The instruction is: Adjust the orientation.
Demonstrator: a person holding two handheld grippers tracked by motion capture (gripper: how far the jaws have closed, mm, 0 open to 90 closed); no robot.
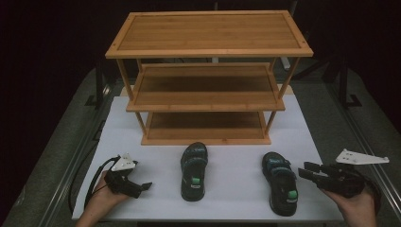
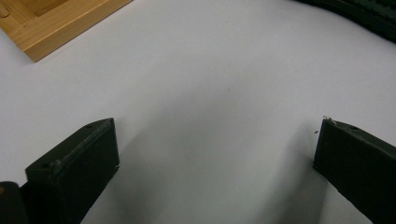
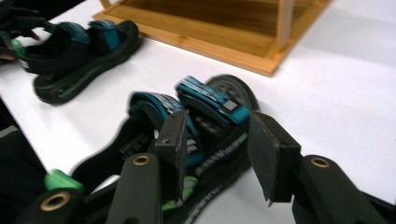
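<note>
Two black sandals with teal straps lie on the white board in front of a bamboo shoe rack [image 1: 208, 33]. One sandal [image 1: 194, 171] is near the middle, the other sandal [image 1: 280, 182] toward the right. My right gripper [image 1: 306, 169] hovers just right of the right-hand sandal with its jaws apart. In the right gripper view that sandal [image 3: 205, 100] lies beyond my right gripper [image 3: 217, 149] and the pads do not press on it. My left gripper [image 1: 144, 187] sits low at the left, open. In the left gripper view only bare white board lies between its jaws [image 2: 217, 140].
The three-shelf rack stands at the back of the white board [image 1: 236, 198], and its bottom shelf edge [image 3: 224, 32] is close behind the sandals. A rack corner [image 2: 56, 21] and a sandal sole [image 2: 369, 14] edge the left gripper view. Dark floor surrounds the board.
</note>
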